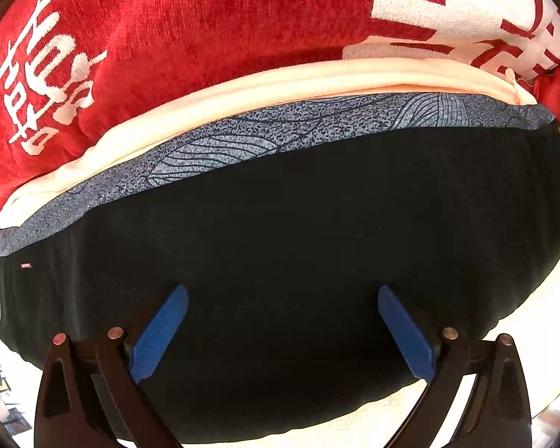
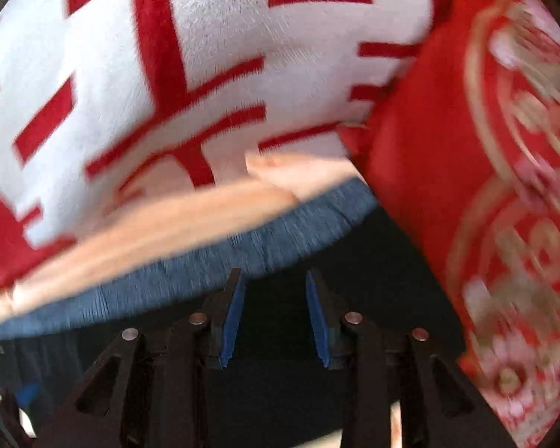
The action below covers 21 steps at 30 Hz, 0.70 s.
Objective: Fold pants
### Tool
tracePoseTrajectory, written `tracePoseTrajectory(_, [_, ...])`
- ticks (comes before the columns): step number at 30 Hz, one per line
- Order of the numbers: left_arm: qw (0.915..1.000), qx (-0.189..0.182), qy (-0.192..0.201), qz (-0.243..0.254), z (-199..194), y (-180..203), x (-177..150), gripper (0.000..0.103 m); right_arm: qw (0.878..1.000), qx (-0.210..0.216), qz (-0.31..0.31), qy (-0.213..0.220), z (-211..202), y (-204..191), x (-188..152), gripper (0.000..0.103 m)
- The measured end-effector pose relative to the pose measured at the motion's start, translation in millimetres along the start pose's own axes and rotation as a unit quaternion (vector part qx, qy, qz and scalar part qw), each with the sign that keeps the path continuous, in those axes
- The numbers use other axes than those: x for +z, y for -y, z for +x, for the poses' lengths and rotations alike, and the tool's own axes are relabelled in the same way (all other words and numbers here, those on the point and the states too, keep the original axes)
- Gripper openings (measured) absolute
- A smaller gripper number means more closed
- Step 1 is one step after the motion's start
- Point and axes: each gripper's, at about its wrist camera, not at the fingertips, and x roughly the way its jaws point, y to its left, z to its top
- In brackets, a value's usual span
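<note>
Folded black pants (image 1: pixel 280 205) fill the middle of the left wrist view. They lie on a grey-blue patterned cloth (image 1: pixel 242 138) and a peach cloth (image 1: pixel 280 82). My left gripper (image 1: pixel 283 291) points down over the pants, its blue pads wide apart with nothing between them. The right wrist view is blurred by motion. In it my right gripper (image 2: pixel 274 276) hangs over the black pants (image 2: pixel 373 261) near the grey-blue band (image 2: pixel 205 261) and the peach cloth (image 2: pixel 168 220). Its jaws stand narrowly apart, with no cloth seen pinched between them.
A red blanket (image 1: pixel 205 18) with large white characters lies beyond the stack, and its white patch (image 2: pixel 242 18) fills the top of the right wrist view. A red cushion (image 2: pixel 504 149) with a gold pattern crowds the right side. A pale surface (image 1: pixel 354 425) shows below the pants.
</note>
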Motion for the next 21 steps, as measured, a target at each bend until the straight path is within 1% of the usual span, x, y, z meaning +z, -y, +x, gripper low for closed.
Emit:
tracePoseTrajectory(2, [1.0,-0.001,0.001,0.001,2,-2,3,0.102,0.999,-0.03,-0.022,-0.022,9,9,-18,0.037])
tracePoseTrajectory(3, [1.0,-0.001,0.001,0.002,2,-1,2,0.102,1.0,-0.017,-0.017,-0.017,10,14,-22,0.037])
tracePoseTrajectory(4, [1.0,-0.001,0.002,0.004,2,-1,2,0.102,1.0,-0.005,-0.002,-0.002,5,22,-25,0.037])
tracePoseTrajectory(5, [1.0,-0.001,0.002,0.006,2,-1,3,0.102,1.0,-0.012,0.012,-0.005,0,25,-26,0.038])
tracePoseTrajectory(6, [1.0,-0.002,0.003,0.007,2,-1,1,0.102,1.0,-0.007,0.027,-0.004,-6,28,-29,0.039])
tracePoseTrajectory(7, [1.0,-0.003,0.005,0.007,3,-2,1,0.103,0.999,0.004,0.043,-0.003,-14,32,-34,0.04])
tracePoseTrajectory(9, [0.9999,-0.004,0.007,0.008,4,-3,0,0.103,0.995,0.049,0.089,-0.004,-30,40,-53,0.05])
tracePoseTrajectory(11, [0.9999,-0.003,0.007,0.011,5,-3,1,0.103,0.988,0.087,0.129,-0.016,-38,43,-74,0.053])
tracePoseTrajectory(12, [0.9999,-0.003,0.007,0.012,6,-3,0,0.103,0.985,0.098,0.141,-0.023,-39,43,-82,0.053])
tracePoseTrajectory(14, [0.9999,-0.002,0.004,0.013,6,-1,1,0.103,0.979,0.117,0.161,-0.055,-39,42,-110,0.053])
tracePoseTrajectory(16, [0.9999,0.005,0.002,0.016,6,2,2,0.103,0.971,0.138,0.183,-0.072,-37,44,-130,0.053])
tracePoseTrajectory(18, [0.9997,0.014,0.004,0.021,4,5,3,0.103,0.964,0.155,0.198,-0.081,-34,45,-148,0.053])
tracePoseTrajectory(21, [0.9996,0.02,0.002,0.02,4,8,3,0.103,0.957,0.18,0.216,-0.076,-37,50,-156,0.053])
